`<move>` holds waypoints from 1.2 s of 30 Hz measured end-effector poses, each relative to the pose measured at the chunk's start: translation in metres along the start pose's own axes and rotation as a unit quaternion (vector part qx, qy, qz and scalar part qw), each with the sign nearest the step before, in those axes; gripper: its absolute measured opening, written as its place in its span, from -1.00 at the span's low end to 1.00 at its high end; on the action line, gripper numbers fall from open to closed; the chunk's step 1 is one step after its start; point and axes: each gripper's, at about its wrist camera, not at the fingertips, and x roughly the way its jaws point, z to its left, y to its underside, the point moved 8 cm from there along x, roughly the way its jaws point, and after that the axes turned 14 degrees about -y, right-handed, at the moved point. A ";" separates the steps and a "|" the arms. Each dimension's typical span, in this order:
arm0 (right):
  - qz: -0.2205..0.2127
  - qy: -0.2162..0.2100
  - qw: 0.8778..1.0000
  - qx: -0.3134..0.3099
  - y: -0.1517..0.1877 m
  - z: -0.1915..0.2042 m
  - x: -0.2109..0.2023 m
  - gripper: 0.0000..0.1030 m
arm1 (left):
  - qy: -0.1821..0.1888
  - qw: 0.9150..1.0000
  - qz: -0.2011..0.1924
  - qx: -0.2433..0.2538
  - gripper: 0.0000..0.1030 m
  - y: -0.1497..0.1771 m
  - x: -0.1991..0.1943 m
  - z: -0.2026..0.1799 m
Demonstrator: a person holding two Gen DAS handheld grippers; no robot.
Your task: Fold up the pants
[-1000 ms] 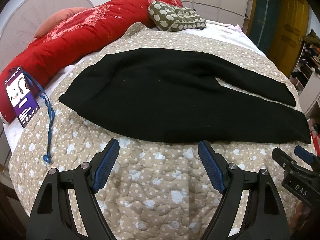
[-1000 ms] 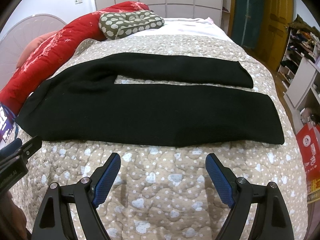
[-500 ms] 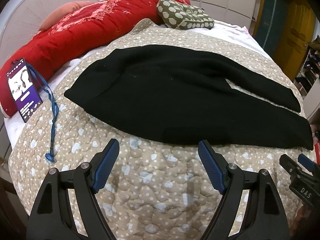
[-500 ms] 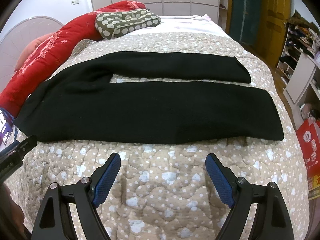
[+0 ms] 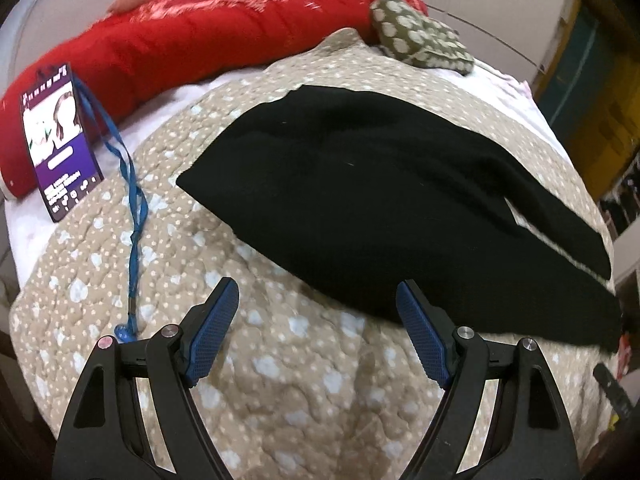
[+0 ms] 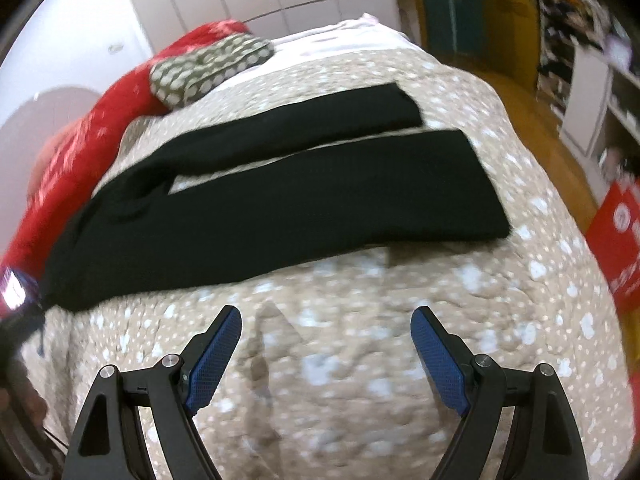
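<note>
At my far left a purple badge (image 5: pixel 60 136) on a blue lanyard (image 5: pixel 130 200) lies on the bed beside the red duvet (image 5: pixel 208 32). My left gripper (image 5: pixel 318 308) hovers with its fingers wide apart, holding nothing. The black pants (image 5: pixel 380 200) lie flat on the dotted quilt (image 5: pixel 280 360), long axis left to right: waist left, both legs pointing right. My right gripper (image 6: pixel 326 334) also gapes empty, near the legs' hems.

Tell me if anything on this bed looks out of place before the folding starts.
A purple badge card on a blue lanyard lies on the quilt just left of the black pants; it has nothing to do with folding. The pants lie flat, legs apart.
</note>
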 end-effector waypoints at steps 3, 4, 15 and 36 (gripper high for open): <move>-0.008 -0.013 1.000 0.025 -0.008 -0.010 0.003 0.66 | 0.007 1.000 0.011 -0.017 0.58 -0.011 0.014 0.000; -0.011 -0.016 0.999 0.029 -0.012 -0.012 0.005 0.66 | 0.011 1.000 0.017 -0.023 0.58 -0.014 0.018 -0.001; -0.076 -0.064 0.993 0.071 -0.067 -0.029 0.036 -0.74 | 0.064 0.992 0.062 -0.088 -0.60 -0.039 0.053 -0.002; -0.014 0.054 0.998 0.029 -0.015 -0.073 -0.052 -0.43 | 0.029 0.998 0.055 0.000 -0.70 0.014 -0.015 0.038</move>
